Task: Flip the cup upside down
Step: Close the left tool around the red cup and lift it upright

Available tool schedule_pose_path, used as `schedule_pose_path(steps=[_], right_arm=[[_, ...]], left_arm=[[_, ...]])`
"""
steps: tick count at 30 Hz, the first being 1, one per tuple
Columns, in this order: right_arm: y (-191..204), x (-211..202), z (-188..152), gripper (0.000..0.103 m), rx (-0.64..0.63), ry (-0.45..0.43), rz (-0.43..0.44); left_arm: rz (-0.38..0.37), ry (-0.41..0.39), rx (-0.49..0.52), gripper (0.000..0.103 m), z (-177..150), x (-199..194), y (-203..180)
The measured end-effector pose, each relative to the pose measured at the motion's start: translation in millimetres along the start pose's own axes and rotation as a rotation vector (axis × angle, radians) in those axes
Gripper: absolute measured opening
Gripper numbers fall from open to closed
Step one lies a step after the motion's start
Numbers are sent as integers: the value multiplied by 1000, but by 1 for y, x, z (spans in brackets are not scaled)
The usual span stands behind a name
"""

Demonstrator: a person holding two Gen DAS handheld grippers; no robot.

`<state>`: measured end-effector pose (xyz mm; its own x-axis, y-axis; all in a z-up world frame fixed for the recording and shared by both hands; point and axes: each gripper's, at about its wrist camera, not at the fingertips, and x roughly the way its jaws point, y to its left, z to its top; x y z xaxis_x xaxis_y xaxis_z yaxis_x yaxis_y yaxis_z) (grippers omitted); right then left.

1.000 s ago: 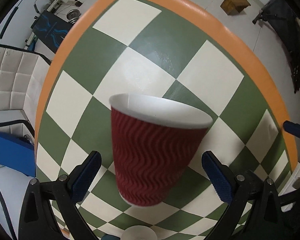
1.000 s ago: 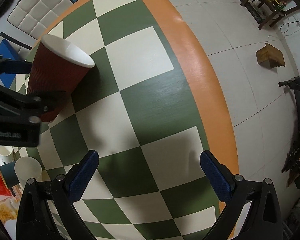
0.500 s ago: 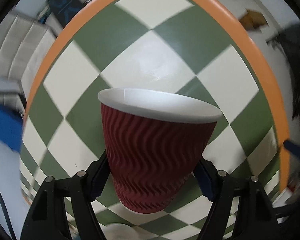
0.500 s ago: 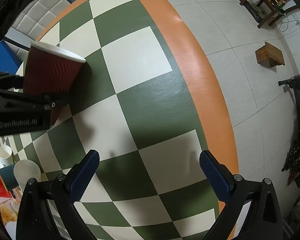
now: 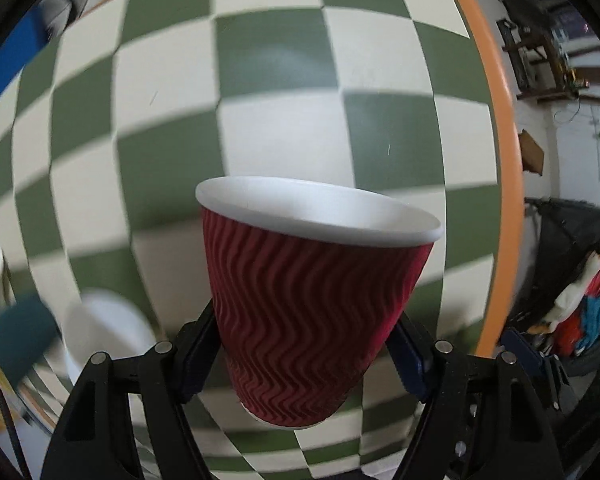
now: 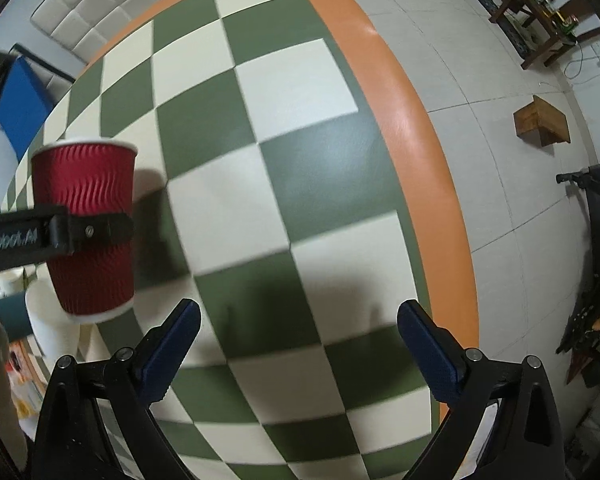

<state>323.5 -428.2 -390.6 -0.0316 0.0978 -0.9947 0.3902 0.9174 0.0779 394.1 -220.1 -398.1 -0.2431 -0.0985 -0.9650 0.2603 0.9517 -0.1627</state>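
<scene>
The left hand-held gripper (image 5: 300, 356) clamps the light, crushable red ripple paper cup (image 5: 308, 304) mid-wall; the right hand-held gripper (image 6: 298, 336) gapes empty

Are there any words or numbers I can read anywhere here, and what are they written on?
"nRobot.AI": white letters on the black arm of the left hand-held gripper, seen in the right wrist view; the start is cut off by the picture edge.
The red cup shows only a wavy pattern, no words.
The checkered table shows no writing.
The colourful packs at the bottom left of the right wrist view are too blurred to read.
</scene>
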Motion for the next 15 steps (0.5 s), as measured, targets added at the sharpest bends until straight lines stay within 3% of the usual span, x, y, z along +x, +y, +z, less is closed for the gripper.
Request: schedule_pose_path(steps=[9,15], right_arm=[[10,-19,-109,101,-64,-1,-30],[17,-22,-186,101,-77,-14,-25]], left_arm=[[-82,-13,-103,74,-138,-16,58],[-117,4,-152,74,-191,-37,82]])
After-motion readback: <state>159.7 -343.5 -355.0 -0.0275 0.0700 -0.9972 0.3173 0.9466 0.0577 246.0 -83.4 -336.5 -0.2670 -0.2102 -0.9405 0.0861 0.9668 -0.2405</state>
